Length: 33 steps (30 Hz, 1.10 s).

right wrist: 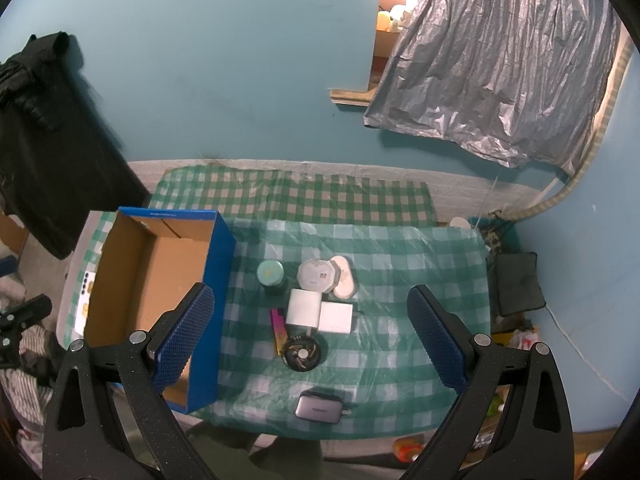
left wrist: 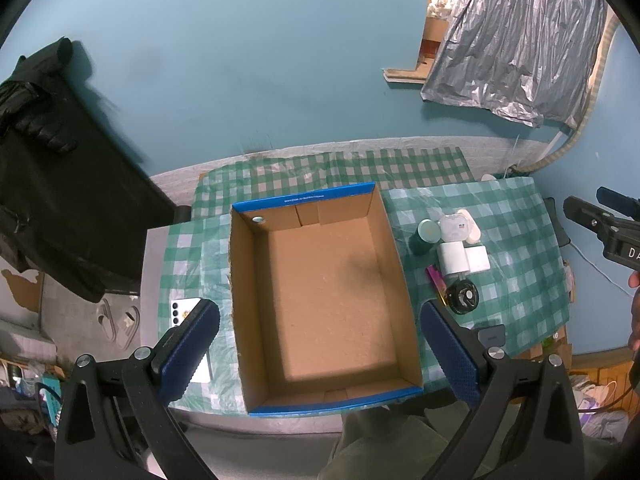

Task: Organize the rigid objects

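Left gripper [left wrist: 320, 350], black frame with blue textured pads: hovering above the table with its fingers spread wide, holding nothing, straddling the near end of the box in its own view.

Right gripper [right wrist: 310, 344], same build: hanging over the cluster of small items, fingers likewise parted and carrying nothing.

Open cardboard box with blue outer walls and brown inside [left wrist: 324, 292]: sitting on the left part of the table, nothing lying inside it.

Green-and-white checked plastic tablecloth [right wrist: 420, 264]: covering the table under everything listed.

White smartphone, camera side up [left wrist: 185, 310]: lying flat just left of the box, partly hidden behind the left finger.

Grey rectangular charger block [right wrist: 320, 407]: lying nearest the front edge, well apart from the rest.

Black round disc with a silver centre [right wrist: 301, 355]: resting just behind the charger block.

Pink-and-yellow slim stick-shaped item [right wrist: 278, 330]: lying beside the disc, on its left.

Two white square adapters [right wrist: 320, 314]: sitting side by side, touching.

Dark jar with a teal round lid [right wrist: 271, 276]: standing upright between the box and the white items.

White octagonal flat case [right wrist: 316, 276] and white oval case [right wrist: 344, 276]: lying farthest back, overlapping.

Crinkled silver sheet [right wrist: 492, 72]: hanging on the blue wall behind.
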Available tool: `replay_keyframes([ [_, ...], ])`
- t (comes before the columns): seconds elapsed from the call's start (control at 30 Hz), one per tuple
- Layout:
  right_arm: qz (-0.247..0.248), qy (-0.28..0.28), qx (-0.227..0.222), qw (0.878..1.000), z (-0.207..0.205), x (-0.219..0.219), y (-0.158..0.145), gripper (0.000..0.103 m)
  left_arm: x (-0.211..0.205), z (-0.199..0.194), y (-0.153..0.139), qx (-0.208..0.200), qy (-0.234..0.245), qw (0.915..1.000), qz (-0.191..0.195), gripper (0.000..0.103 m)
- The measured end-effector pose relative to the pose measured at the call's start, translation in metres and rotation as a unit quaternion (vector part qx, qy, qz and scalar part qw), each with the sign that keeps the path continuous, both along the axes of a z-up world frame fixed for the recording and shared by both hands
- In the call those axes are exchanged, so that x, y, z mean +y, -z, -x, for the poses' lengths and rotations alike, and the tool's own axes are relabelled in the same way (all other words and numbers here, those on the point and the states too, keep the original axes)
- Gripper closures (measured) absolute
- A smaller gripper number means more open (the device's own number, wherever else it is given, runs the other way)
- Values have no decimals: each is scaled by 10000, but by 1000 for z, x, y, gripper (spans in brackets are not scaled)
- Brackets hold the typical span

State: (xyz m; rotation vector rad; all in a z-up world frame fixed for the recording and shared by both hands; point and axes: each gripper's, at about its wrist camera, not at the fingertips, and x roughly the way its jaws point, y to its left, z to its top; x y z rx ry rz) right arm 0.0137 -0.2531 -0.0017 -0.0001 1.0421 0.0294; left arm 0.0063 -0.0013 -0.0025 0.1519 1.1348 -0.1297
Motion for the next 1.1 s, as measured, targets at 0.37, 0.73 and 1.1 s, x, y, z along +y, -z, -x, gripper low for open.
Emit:
replay_keyframes([
  [0.37,19,-11,23,10000,1,0,1,6,-1,2,1,6,6,10000,-7,2],
  [0.73,21,-8,31,10000,0,2,0,6,-1,1,1,11,2,10000,-7,2],
  [1.1,20,-23,39,10000,-3,3,0,6,-1,2,1,15,-1,10000,-17,2],
])
